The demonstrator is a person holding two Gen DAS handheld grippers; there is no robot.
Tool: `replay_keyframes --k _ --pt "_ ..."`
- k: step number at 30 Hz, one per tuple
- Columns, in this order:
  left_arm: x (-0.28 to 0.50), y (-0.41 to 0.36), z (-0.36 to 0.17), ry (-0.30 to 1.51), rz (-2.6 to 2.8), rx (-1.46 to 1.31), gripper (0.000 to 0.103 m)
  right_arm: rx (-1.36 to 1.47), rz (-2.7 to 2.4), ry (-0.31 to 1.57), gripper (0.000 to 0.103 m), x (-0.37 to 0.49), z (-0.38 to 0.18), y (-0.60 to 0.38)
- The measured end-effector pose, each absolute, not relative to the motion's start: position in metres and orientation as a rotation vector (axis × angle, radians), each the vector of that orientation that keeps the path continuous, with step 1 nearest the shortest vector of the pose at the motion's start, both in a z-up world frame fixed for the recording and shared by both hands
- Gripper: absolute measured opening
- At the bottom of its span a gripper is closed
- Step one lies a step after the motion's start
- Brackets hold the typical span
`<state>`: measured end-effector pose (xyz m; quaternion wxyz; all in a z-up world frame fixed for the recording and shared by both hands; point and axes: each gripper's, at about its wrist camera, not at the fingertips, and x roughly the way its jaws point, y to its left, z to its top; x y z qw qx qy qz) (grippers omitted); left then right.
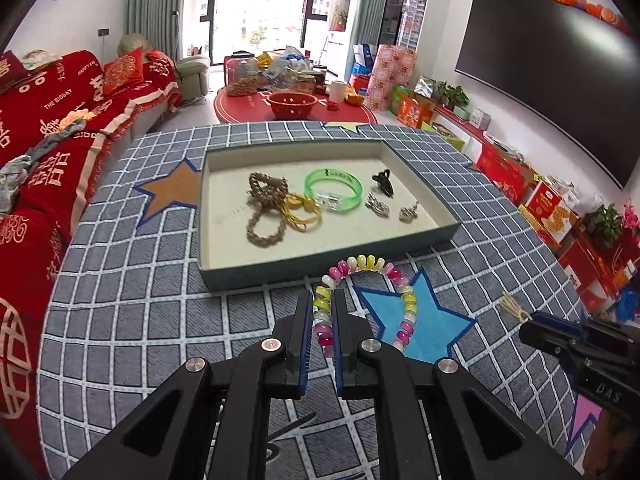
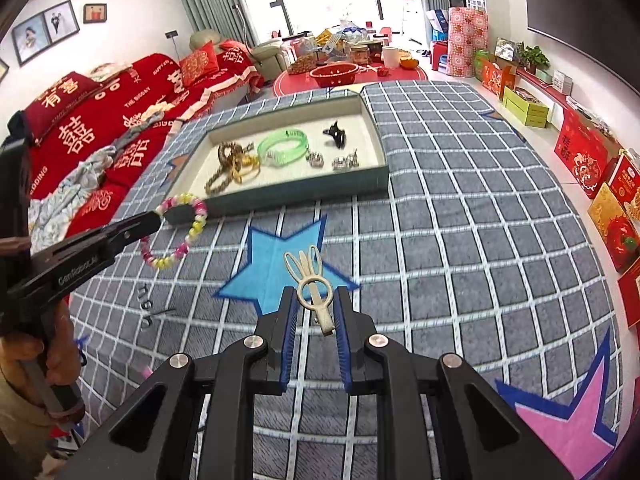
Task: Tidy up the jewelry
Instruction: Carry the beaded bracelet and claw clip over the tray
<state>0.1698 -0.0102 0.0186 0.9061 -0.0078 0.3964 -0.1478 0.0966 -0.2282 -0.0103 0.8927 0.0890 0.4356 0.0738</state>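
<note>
Twin handheld grippers hang over a star-patterned grid cloth [image 1: 120,288], each carrying a piece toward the shallow tray [image 1: 416,168]. Left gripper [image 1: 324,304] has its jaws clamped on a pastel bead bracelet [image 1: 408,304], most of the loop dangling free to one side. Right gripper [image 2: 318,300] is closed on a cream rabbit-ear hair clip [image 2: 314,292], pinched near its ring. Already in the tray lie a braided rope chain [image 1: 260,216], a green bangle [image 1: 334,188], a black claw clip [image 1: 383,182] and silver pieces [image 1: 408,213]. The risks, by this reading: the swinging bracelet could snag the tray's near wall or land on the tangled chain, and the slim clip, held off-centre, could twist and slip out short of the tray.
</note>
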Motion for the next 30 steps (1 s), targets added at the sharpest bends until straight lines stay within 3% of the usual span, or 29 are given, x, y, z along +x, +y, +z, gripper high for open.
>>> replay_keyframes --k 17,30 --pt "0.212 0.006 0.033 0.766 -0.231 -0.046 0.022 0.226 0.138 0.855 0.020 0.168 0.020 -0.240" --pt "0.259 -0.004 0.016 0.802 -0.176 -0.042 0.022 0.219 0.142 0.874 0.020 0.243 0.010 -0.232"
